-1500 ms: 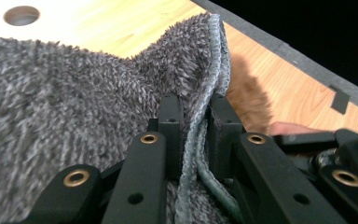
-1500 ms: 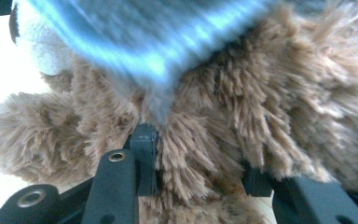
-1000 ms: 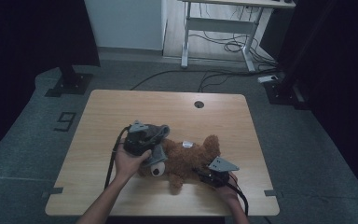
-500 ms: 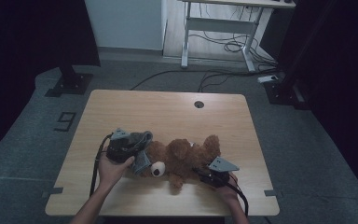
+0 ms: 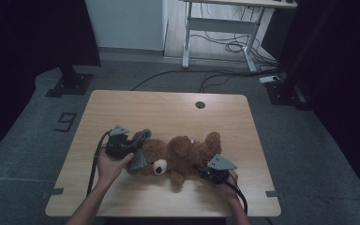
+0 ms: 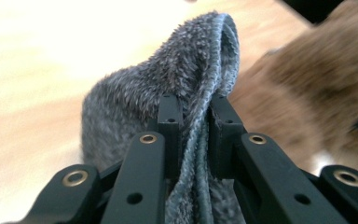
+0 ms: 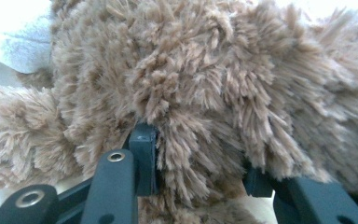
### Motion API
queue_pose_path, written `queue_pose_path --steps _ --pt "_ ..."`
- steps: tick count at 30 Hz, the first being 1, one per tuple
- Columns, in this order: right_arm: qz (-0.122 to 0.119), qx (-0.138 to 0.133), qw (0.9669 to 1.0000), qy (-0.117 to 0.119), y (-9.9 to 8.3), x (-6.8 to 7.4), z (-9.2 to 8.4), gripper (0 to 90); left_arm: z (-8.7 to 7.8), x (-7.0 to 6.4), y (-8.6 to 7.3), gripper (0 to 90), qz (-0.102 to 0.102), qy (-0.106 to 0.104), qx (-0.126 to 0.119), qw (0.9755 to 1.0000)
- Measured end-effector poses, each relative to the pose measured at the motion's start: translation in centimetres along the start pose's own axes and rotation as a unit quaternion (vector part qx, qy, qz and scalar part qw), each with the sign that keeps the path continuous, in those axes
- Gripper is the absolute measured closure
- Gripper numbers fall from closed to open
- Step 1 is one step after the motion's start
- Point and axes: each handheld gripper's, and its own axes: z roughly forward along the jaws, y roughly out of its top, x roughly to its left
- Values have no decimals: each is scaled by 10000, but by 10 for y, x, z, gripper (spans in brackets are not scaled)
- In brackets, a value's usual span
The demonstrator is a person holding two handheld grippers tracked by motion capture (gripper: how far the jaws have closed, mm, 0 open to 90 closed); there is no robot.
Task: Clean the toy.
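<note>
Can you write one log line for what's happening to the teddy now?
left gripper: shut on grey hat | right gripper: shut on teddy bear | table

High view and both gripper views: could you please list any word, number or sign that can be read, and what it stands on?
"9": marked in dark lines on the grey floor left of the table, in the high view.
Teddy bear, grey cloth: no tag or lettering shows.
Grippers: no readable marking.

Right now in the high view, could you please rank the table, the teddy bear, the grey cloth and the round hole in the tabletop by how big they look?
1. Table
2. Teddy bear
3. Grey cloth, partly hidden behind the left gripper, so its full extent is unsure
4. Round hole
</note>
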Motion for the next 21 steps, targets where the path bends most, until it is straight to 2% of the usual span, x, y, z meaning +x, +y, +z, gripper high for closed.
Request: queue_pose_path --steps 2,4,5,8,10,12,15,16,21 --pt "-19 -13 10000 -24 0 -3 3 558 9 -9 15 770 -43 -194 -75 9998" --pt "-39 -36 10000 -34 1 -4 5 558 23 -17 26 770 -103 -381 -17 9992" --pt "-45 -44 10000 -33 1 -5 6 558 30 -20 30 770 -76 -406 74 9991" --pt "-52 -52 10000 -56 1 -7 7 558 53 -24 30 770 -87 -425 378 9983" --pt "-49 -56 10000 -54 1 -7 7 556 61 -23 23 771 -182 -470 442 9978" --pt "-68 -51 10000 -51 1 -6 6 527 62 -19 16 773 -299 -584 430 9969" --pt "5 -34 10000 -73 2 -4 2 426 58 -16 6 778 -399 -724 347 9960" --pt "16 -18 10000 -89 3 -3 -1 395 56 -17 3 780 -388 -729 317 9961" --pt "175 26 9997 -155 6 0 -18 311 50 -27 -9 783 -87 -591 201 9980"
